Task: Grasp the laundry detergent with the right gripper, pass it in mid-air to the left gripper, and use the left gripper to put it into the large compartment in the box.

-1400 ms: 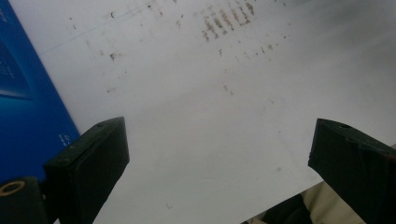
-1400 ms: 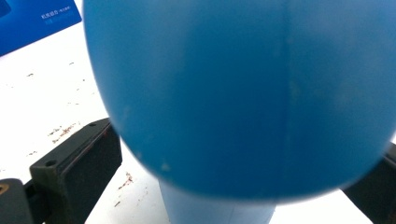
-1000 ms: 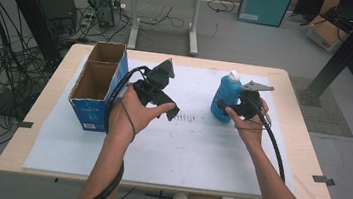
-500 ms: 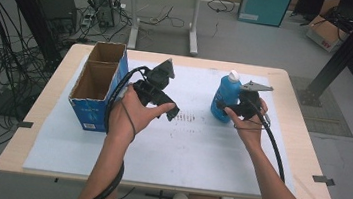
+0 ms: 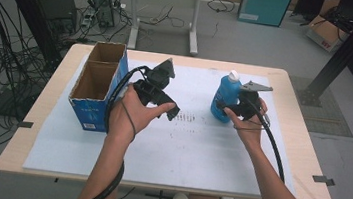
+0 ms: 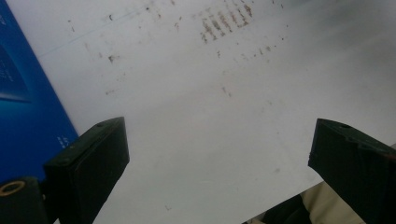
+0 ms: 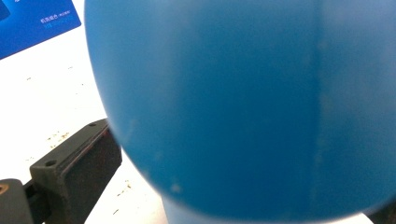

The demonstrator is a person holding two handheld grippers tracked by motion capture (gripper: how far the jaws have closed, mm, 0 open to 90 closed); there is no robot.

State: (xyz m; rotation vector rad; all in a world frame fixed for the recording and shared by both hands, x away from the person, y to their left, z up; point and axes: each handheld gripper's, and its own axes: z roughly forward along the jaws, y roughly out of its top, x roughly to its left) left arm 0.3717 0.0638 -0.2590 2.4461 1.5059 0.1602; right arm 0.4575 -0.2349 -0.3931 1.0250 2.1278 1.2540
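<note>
A blue bottle (image 5: 224,101) with a white cap stands upright on the white mat, right of centre. My right gripper (image 5: 226,107) reaches it from the right, open, with one jaw on each side of the bottle's body. In the right gripper view the bottle (image 7: 243,107) is very close, and the left jaw lies right at its edge. My left gripper (image 5: 158,102) is held above the mat's middle beside the box, tilted down. It is open, and between its fingers (image 6: 88,163) there is only bare mat.
An open blue cardboard box (image 5: 97,83) with two compartments stands at the mat's left; its side shows in the left gripper view (image 6: 23,107). The white mat (image 5: 198,152) covers most of the wooden table (image 5: 303,159). Cables and a desk lie beyond the far edge.
</note>
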